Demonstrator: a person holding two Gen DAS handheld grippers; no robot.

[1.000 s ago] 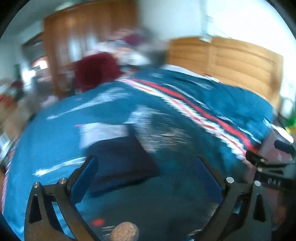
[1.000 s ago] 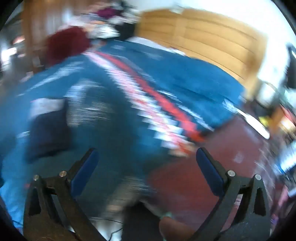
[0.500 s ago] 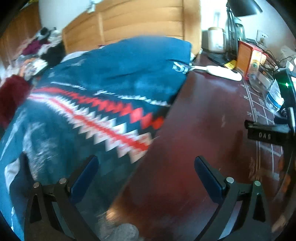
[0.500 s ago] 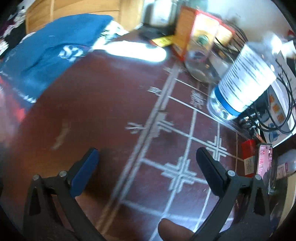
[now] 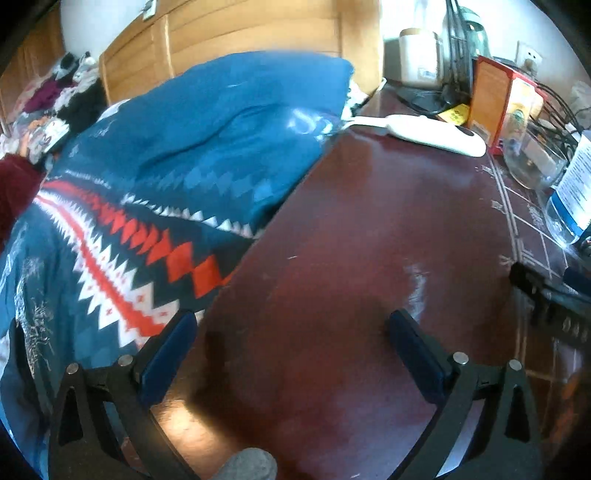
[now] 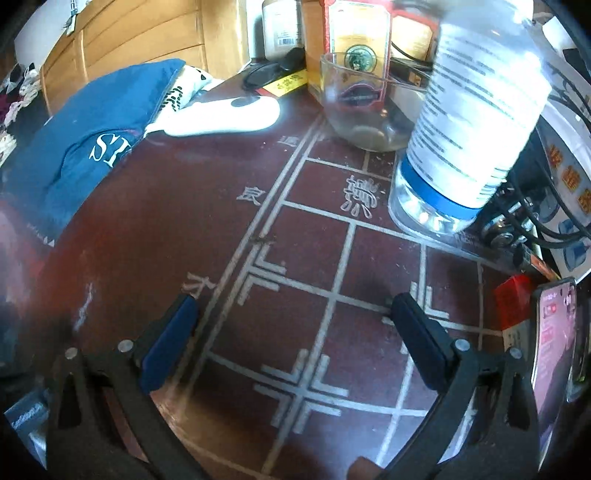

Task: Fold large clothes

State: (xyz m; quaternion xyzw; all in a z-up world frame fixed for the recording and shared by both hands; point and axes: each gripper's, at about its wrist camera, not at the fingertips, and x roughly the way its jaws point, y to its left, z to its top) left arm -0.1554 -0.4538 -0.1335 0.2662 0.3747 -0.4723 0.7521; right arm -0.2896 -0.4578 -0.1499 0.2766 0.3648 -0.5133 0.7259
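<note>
Both tongs stand wide apart and hold nothing. The left tongs (image 5: 291, 354) hover over bare dark-red counter (image 5: 369, 229), their left finger near the edge where the cloth begins. The right tongs (image 6: 295, 332) hover over the white grid lines (image 6: 295, 288) marked on the same counter.

The garment (image 5: 177, 155), blue with a red, white and black zigzag band, lies spread to the left, its near edge lapping onto the counter's left side; in the right view only a blue corner with white letters (image 6: 110, 147) shows at far left. A dark-red cloth (image 5: 14, 184) sits at its far left edge, and a heap of mixed clothes (image 5: 55, 99) lies beyond, before a wooden panel (image 5: 240, 33).

Clutter crowds the counter's far and right side:
- a white flat device (image 6: 225, 114) just beside the garment's corner
- a glass bowl (image 6: 369, 110), with an orange box (image 6: 354, 33) behind it
- a big clear bottle (image 6: 476, 110) with a white label, just right of the bowl
- black cables (image 6: 535, 206) and a printed box behind the bottle
- a phone (image 6: 554, 332) with a lit screen at the right edge, next to a small red item (image 6: 513, 299)

In the left view, part of the right tool (image 5: 550, 299) shows at the right edge.
</note>
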